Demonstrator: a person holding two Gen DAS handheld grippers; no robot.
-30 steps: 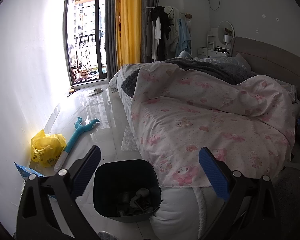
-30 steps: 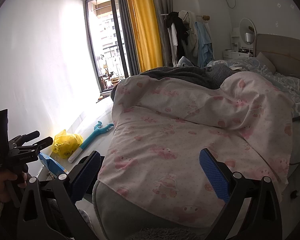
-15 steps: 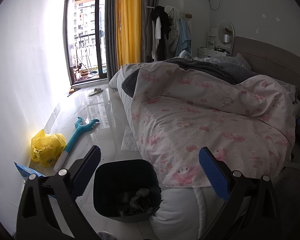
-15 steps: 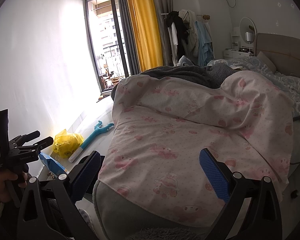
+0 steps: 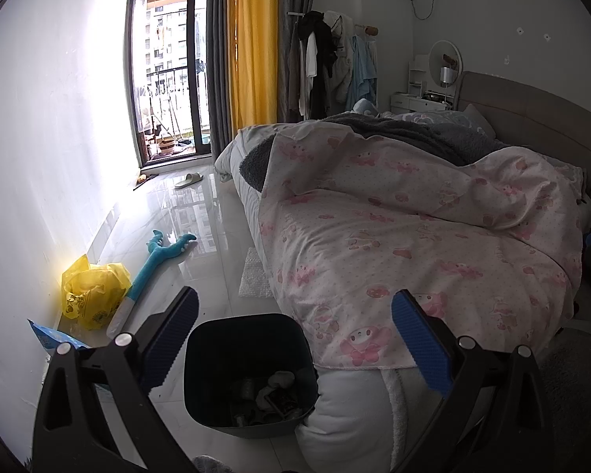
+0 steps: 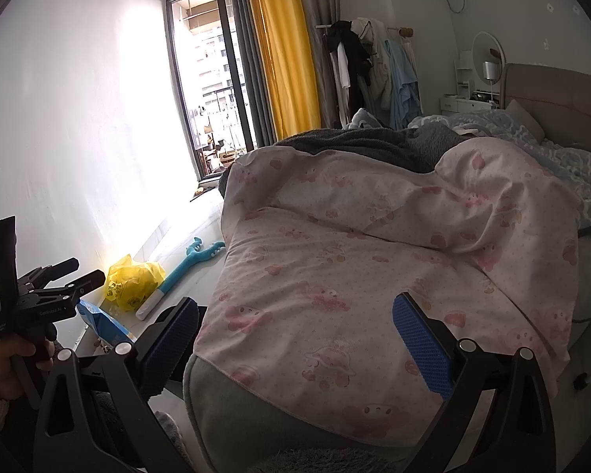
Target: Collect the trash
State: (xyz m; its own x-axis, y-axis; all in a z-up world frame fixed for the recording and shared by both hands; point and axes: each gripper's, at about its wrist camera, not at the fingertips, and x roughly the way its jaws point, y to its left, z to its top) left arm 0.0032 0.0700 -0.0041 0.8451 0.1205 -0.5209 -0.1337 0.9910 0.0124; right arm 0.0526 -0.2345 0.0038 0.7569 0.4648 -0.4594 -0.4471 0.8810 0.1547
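Left gripper: fingers spread wide, nothing between the blue pads; it hangs above the floor at the foot corner of the bed, pointing toward the balcony door.
Right gripper: fingers spread wide and empty, over the pink quilt at the foot of the bed.
Hand: at the left edge of the right wrist view, wrapped around the handle of the left gripper.
Bin: dark, open-topped, on the floor directly under the left gripper and touching the bed corner; crumpled white and dark scraps lie at its bottom.
Yellow bag: crumpled plastic, on the floor against the left wall, well apart from the bin.
Blue packet: flat on the floor just beside the yellow bag, on the near side, by the wall.
Bubble wrap: a pale sheet lying on the floor at the edge of the bed, beyond the bin.
Teal toy: long, with a white handle end, stretched on the floor just right of the yellow bag.
Slipper: single, pale, near the balcony door.
Bed: covered with a pink-patterned quilt, a grey blanket bunched behind it.
Floor: glossy white tile reflecting the window.
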